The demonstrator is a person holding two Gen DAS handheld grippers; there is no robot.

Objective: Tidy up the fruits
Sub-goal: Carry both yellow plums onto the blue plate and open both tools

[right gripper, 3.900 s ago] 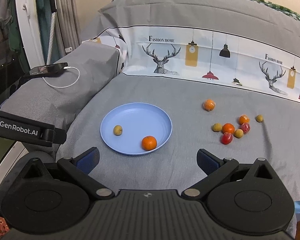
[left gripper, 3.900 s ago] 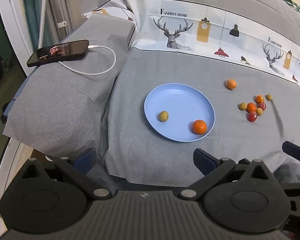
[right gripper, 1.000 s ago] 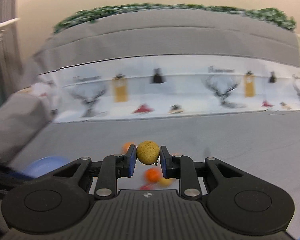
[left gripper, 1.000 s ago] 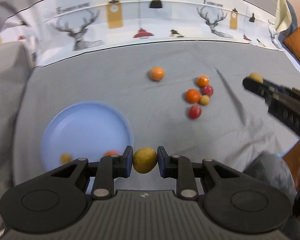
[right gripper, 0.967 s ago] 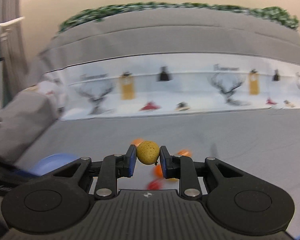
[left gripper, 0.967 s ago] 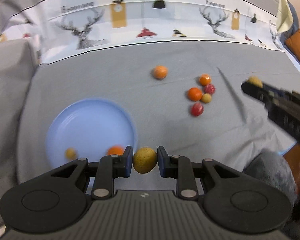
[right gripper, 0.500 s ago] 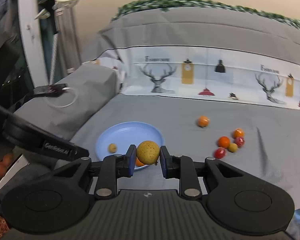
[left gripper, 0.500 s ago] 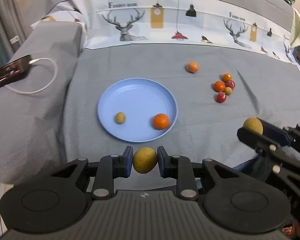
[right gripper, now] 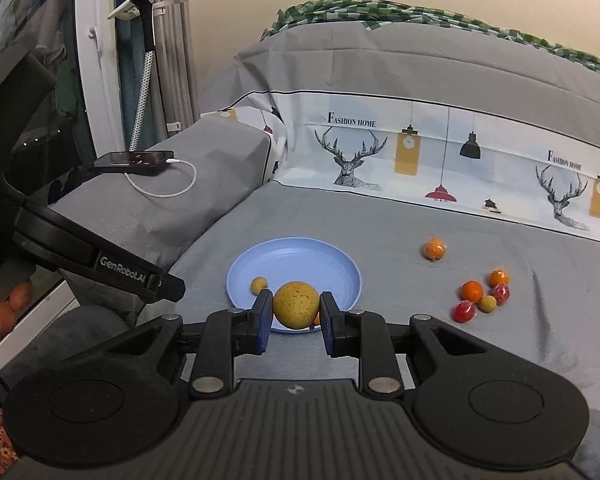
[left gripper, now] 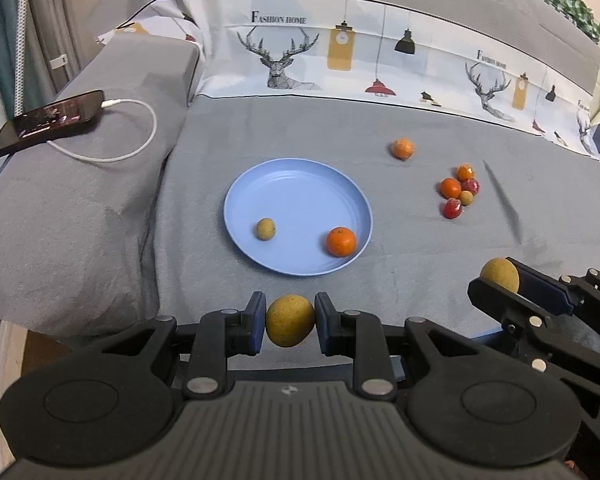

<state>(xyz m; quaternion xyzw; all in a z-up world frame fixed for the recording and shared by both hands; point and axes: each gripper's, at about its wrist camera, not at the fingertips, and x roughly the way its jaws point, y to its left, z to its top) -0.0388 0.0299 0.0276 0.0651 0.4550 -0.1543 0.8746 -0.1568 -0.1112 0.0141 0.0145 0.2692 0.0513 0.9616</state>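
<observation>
Since the earlier frame both my grippers have swung from the loose fruit back toward the blue plate, each now carrying a fruit. My left gripper is clenched on a yellow speckled fruit, held just short of the plate's near rim. My right gripper grasps a second yellow fruit, pinched at its widest part so it cannot roll out, and points toward the plate. On the plate lie a small yellow-green fruit and an orange, well apart. Still on the grey bed are a lone orange and a tight cluster of small orange, red and yellow fruits. I judge the next step to be releasing both fruits over bare plate, low enough that they do not roll off.
</observation>
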